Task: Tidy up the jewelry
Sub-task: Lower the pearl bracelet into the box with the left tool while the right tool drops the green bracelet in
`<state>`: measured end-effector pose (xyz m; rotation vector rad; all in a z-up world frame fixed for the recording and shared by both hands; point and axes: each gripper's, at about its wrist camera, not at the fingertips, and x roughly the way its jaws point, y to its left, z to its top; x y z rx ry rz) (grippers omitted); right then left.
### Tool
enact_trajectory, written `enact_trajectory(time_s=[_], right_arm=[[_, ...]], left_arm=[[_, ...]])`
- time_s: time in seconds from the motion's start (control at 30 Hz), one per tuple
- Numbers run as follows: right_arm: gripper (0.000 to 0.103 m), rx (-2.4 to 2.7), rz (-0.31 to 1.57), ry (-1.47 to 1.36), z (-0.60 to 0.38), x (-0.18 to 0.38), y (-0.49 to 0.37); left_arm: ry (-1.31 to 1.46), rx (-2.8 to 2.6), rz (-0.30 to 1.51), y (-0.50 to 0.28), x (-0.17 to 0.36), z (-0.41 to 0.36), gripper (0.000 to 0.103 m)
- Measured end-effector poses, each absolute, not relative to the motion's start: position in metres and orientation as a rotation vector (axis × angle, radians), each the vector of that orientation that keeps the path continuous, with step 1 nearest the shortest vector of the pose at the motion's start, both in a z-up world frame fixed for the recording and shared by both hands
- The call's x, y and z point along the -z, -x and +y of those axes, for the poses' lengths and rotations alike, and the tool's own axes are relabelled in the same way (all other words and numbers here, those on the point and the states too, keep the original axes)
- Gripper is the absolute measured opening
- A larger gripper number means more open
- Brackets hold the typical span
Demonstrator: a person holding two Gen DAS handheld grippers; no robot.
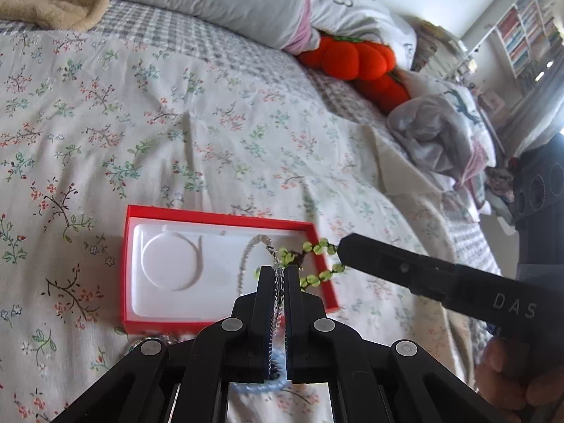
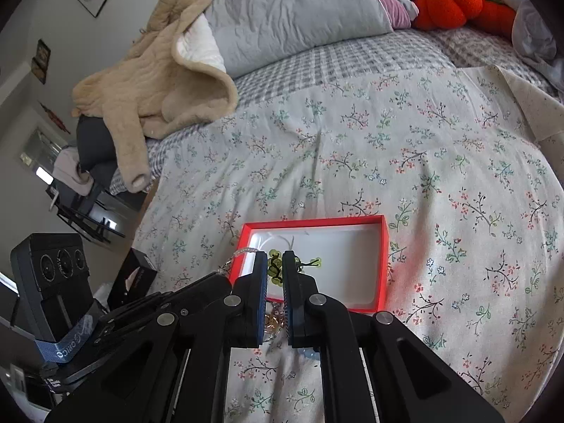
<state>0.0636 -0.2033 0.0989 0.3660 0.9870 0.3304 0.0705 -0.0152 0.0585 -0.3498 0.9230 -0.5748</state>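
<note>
We work over a bed spread with a floral quilt [image 2: 440, 162], which fills both views and gives the jewelry a soft bed to lie on; at twelve o'clock in the right wrist view sits a grey pillow [image 2: 299, 14], with a beige fleece jacket [image 2: 158, 81] at ten o'clock and an orange plush pumpkin [image 2: 454, 0] at one o'clock, all well apart from the work; the red box [image 1: 225, 217] lies flat on the quilt near six o'clock, its white moulded tray [image 1: 169, 292] facing up so pieces can be dropped in from above; our left gripper [image 1: 279, 270] is clenched on a clear bead bracelet [image 1: 246, 257], whose loop curves over the tray toward eleven o'clock of the fingers while a strand runs back between them, held that way, we judge, to lower it inside the box wall; our right gripper [image 2: 274, 259] is closed on a green bead bracelet [image 2: 275, 269], and in the left wrist view those green beads [image 1: 319, 246] drape across the box's right rim at two o'clock of the left fingers, half in and half out; the two strands look tangled near the clasp, though we cannot tell for sure; a gold piece [image 2: 272, 321] and a pale blue bead strand [image 1: 253, 386] wait on the quilt just outside the near wall.
</note>
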Motion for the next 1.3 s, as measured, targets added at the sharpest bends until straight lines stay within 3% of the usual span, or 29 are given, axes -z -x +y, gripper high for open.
enact_trajectory(time_s=[0.27,0.67,0.73,0.83,0.9,1.07,1.3], right_arm=[[0.009,-0.21,1.106,-0.325,-0.215,-0.05,-0.088],[0.01,-0.217,1.06,-0.309,-0.225,-0.048,-0.092],[0.01,-0.212,1.06,-0.325,-0.23,-0.052,-0.091],[0.022,-0.209,1.051,-0.347,-0.238,-0.059,-0.087],[0.034,-0.214,1.044,-0.356,-0.243,-0.063,-0.084],[0.036,-0.204,1.079,-0.367,-0.249,-0.066,-0.074],[0.053,-0.185,1.128,-0.382,-0.251,-0.061,-0.059]], left_arm=[[0.284,0.463,0.984,-0.096,-0.03,-0.007,0.0],[0.135,0.388,0.967,-0.105,-0.026,-0.017,0.001],[0.123,0.378,0.978,-0.103,-0.029,-0.015,0.015],[0.119,0.349,0.987,-0.098,-0.032,-0.01,0.034],[0.114,0.331,1.003,-0.094,-0.033,-0.005,0.039],[0.105,0.268,1.056,-0.084,-0.031,0.007,0.055],[0.133,0.211,1.153,-0.074,-0.02,0.019,0.072]])
